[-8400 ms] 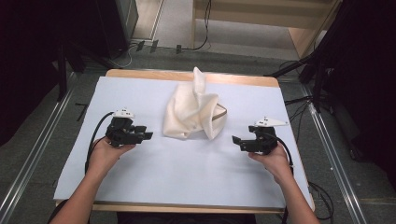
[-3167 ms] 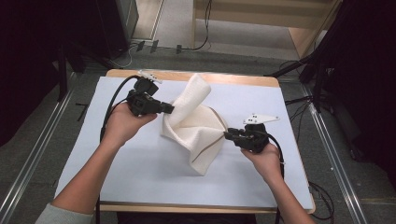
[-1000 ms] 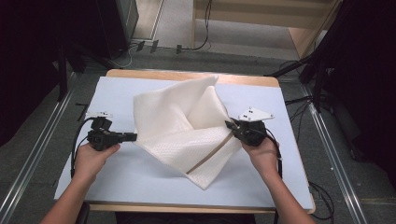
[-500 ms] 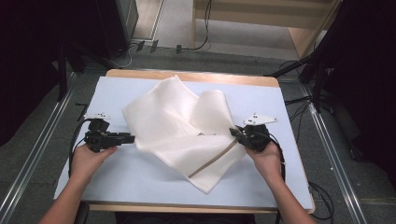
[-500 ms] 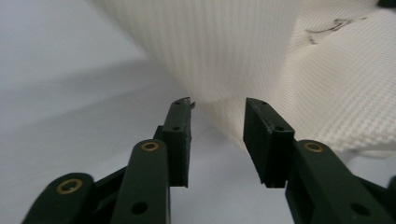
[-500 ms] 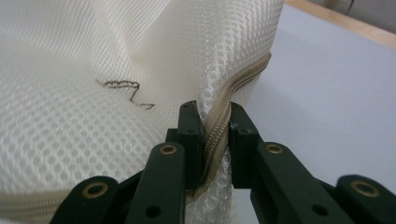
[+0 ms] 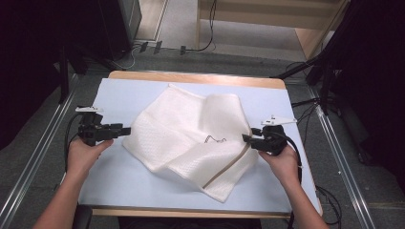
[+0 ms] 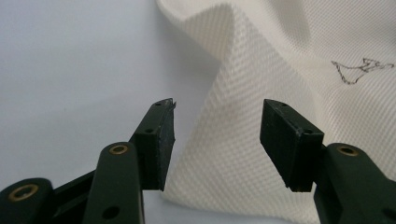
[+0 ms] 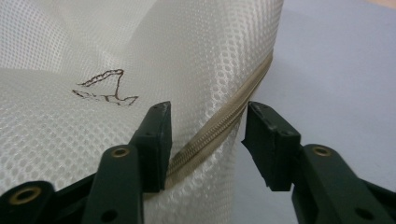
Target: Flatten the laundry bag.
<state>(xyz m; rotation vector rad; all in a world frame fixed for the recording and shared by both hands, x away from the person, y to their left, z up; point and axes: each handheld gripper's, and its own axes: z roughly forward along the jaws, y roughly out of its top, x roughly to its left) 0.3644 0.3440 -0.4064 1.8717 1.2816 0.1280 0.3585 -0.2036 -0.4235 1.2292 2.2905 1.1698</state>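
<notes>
A white mesh bag (image 7: 191, 133) with a tan zipper (image 7: 229, 164) lies spread and partly folded across the light blue mat (image 7: 119, 176). My left gripper (image 7: 126, 130) sits at the bag's left edge, and its jaws have just been opening. In the left gripper view the left gripper (image 8: 217, 105) stands open, with the mesh (image 8: 261, 70) lying loose beyond the pads. My right gripper (image 7: 244, 138) is at the bag's right edge, jaws also just opening. The right gripper (image 9: 208, 109) is open around the zipper (image 9: 224, 126) without pressing it.
A small dark stitched mark (image 7: 215, 139) sits near the bag's middle. The table has a wooden rim (image 7: 196, 78) at the back. Metal rails (image 7: 334, 143) run along the floor on both sides, with cables (image 7: 305, 102) at the right.
The bag, raised and stretched between the grippers a second ago, has dropped flat onto the mat. Both grippers have opened and let go of its edges.
</notes>
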